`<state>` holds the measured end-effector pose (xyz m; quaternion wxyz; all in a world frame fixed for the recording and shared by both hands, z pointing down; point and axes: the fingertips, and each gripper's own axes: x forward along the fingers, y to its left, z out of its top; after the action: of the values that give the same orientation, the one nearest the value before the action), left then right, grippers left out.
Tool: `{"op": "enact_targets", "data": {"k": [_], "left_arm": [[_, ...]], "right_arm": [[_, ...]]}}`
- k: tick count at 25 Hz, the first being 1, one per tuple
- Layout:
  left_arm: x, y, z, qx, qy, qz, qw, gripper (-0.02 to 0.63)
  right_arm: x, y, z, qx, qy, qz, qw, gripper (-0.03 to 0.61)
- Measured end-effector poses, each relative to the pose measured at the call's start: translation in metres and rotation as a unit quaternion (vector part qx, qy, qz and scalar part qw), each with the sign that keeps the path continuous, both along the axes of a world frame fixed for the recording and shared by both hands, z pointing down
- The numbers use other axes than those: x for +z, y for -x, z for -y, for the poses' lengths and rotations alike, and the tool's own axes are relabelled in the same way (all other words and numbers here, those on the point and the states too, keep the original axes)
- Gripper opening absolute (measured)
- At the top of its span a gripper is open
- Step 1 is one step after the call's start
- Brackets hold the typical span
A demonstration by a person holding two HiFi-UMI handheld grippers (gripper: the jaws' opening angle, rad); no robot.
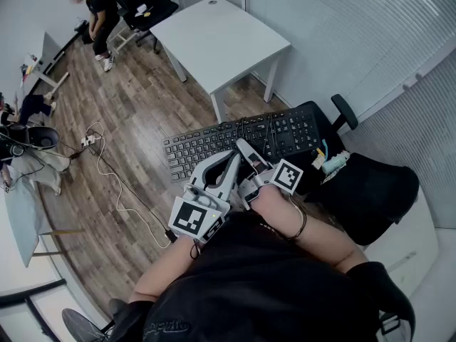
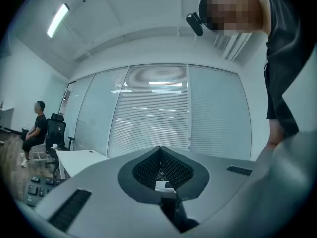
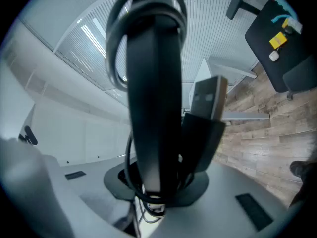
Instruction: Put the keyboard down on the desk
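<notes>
My right claw is clamped on the keyboard. In the right gripper view the board's dark edge stands straight up out of the jaws, with its cable looped around it above the grip. My left claw sits just beside the right one at the board's near edge. Its own view shows the jaws pressed together with nothing between them, and a few keys show low to its left.

I judge this to be the carry step. The keyboard hangs over the wooden floor, held by one long edge, and has not yet reached the white table. That table stands well ahead of both claws and a little to their left. A black office chair is close on the right claw's outer side.

Next I would bring the board forward over the tabletop and level it so it goes down flat, keys up. I'd lower it until it rests, and only then loosen the right claw. With a one-edge grip the far end may sag or swing, so I'd go slowly. The left claw could steady the free side.
</notes>
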<state>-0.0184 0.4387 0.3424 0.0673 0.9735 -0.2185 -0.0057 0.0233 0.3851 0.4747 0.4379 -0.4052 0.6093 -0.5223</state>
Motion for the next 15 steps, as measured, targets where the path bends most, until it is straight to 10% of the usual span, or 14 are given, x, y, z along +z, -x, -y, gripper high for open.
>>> {"op": "enact_targets", "data": {"k": [15], "left_arm": [[0.005,0.021,0.039,0.001,0.012,-0.011,0.9999,0.017]], "right_arm": [[0.002,0.015,0.037,0.007,0.0,-0.001,1.0,0.107]]}}
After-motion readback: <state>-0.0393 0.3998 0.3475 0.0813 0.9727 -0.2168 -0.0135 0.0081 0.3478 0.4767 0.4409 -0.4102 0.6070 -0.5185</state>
